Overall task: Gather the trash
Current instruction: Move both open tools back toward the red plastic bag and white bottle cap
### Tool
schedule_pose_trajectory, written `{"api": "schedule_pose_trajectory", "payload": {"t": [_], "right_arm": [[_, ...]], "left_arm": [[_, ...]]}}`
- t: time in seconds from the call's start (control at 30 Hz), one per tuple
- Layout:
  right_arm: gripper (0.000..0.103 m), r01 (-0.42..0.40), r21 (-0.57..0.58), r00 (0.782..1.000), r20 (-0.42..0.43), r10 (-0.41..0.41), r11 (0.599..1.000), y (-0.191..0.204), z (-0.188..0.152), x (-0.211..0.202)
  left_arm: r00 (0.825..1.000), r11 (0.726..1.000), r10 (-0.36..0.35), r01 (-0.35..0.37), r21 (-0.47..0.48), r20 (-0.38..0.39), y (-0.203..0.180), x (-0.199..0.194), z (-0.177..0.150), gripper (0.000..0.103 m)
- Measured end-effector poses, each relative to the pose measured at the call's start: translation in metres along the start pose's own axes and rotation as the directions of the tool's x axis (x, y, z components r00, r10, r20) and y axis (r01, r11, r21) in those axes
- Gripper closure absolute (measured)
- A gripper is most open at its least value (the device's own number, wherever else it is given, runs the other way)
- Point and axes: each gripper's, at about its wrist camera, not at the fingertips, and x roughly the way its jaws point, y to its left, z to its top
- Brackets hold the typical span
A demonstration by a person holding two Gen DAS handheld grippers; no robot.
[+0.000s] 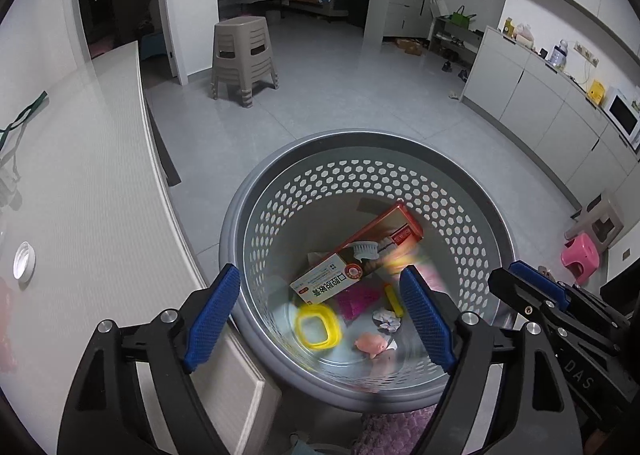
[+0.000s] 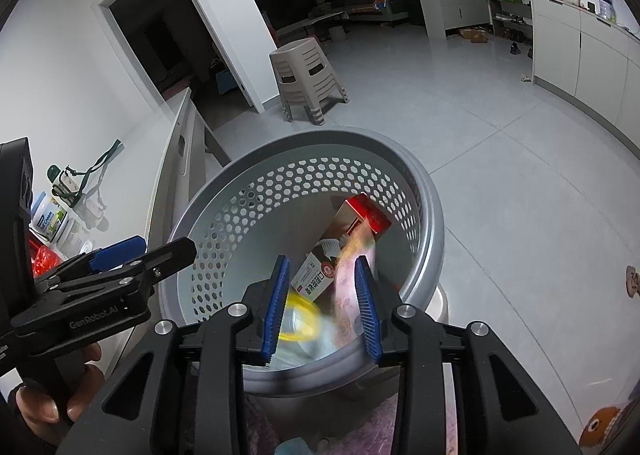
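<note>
A grey perforated trash basket [image 1: 360, 151] stands on the floor beside the white table; it also shows in the right wrist view [image 2: 320, 143]. Inside lie a toothpaste box [image 1: 356, 255], a white brush [image 1: 366, 249], a yellow ring [image 1: 318, 325], a pink piece [image 1: 370, 344] and a crumpled wrapper [image 1: 386, 320]. A blurred pink and yellow piece [image 2: 352, 275] is in the air between the right gripper's fingers, falling into the basket. My left gripper [image 1: 320, 315] is open and empty above the basket. My right gripper [image 2: 324, 307] is open above the basket's near rim.
The white table [image 1: 80, 175] lies left of the basket with a white cap [image 1: 24, 260] and a green strap [image 1: 24, 113] on it. Bottles [image 2: 52, 215] stand on the table. Stacked beige stools [image 1: 244, 55], a pink stool [image 1: 580, 255] and white cabinets [image 1: 540, 95] stand around the tiled floor.
</note>
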Motion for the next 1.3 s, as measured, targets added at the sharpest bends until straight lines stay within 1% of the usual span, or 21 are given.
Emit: {"api": "schedule_pose_trajectory", "payload": {"t": [0.2, 0.43, 0.53, 0.63, 0.73, 0.83, 0.97, 1.07, 1.17, 1.3], "right_arm": [[0.07, -0.001, -0.007, 1.0, 0.003, 0.001, 1.0, 0.001, -0.001, -0.002], [0.069, 0.0, -0.023, 1.0, 0.01, 0.0, 1.0, 0.013, -0.002, -0.006], [0.068, -0.004, -0.028, 1.0, 0.012, 0.004, 1.0, 0.017, -0.002, -0.007], [0.065, -0.01, -0.037, 1.0, 0.018, 0.01, 0.999, 0.023, -0.002, -0.009], [0.064, -0.02, -0.05, 1.0, 0.019, 0.021, 0.999, 0.032, 0.001, -0.009], [0.063, -0.035, -0.073, 0.999, 0.023, 0.037, 0.997, 0.047, 0.004, -0.01], [0.055, -0.062, -0.104, 0.997, 0.036, 0.066, 0.993, 0.068, 0.009, -0.012], [0.054, -0.079, -0.14, 0.996, 0.04, 0.086, 0.987, 0.088, 0.015, -0.01], [0.046, -0.101, -0.18, 0.993, 0.046, 0.111, 0.978, 0.109, 0.019, -0.008], [0.046, -0.14, -0.228, 0.988, 0.032, 0.151, 0.964, 0.139, 0.022, 0.0]], "left_arm": [[1.0, 1.0, -0.004, 0.004, -0.012, 0.006, 0.001, -0.003, -0.001, 0.023], [1.0, 1.0, 0.0, 0.001, -0.021, 0.028, 0.011, -0.01, -0.002, 0.023], [0.999, 0.999, 0.013, -0.011, -0.03, 0.04, 0.016, -0.015, -0.003, 0.023], [0.998, 0.999, 0.025, -0.023, -0.046, 0.053, 0.024, -0.022, -0.002, 0.023], [0.997, 0.997, 0.038, -0.034, -0.064, 0.07, 0.035, -0.032, -0.002, 0.023], [0.994, 0.996, 0.055, -0.048, -0.081, 0.09, 0.047, -0.043, -0.001, 0.023], [0.988, 0.991, 0.089, -0.075, -0.115, 0.125, 0.069, -0.061, -0.003, 0.02], [0.983, 0.985, 0.117, -0.096, -0.143, 0.142, 0.086, -0.073, -0.006, 0.018], [0.977, 0.976, 0.152, -0.125, -0.177, 0.151, 0.107, -0.084, -0.013, 0.018], [0.969, 0.961, 0.194, -0.156, -0.228, 0.151, 0.136, -0.096, -0.022, 0.017]]}}
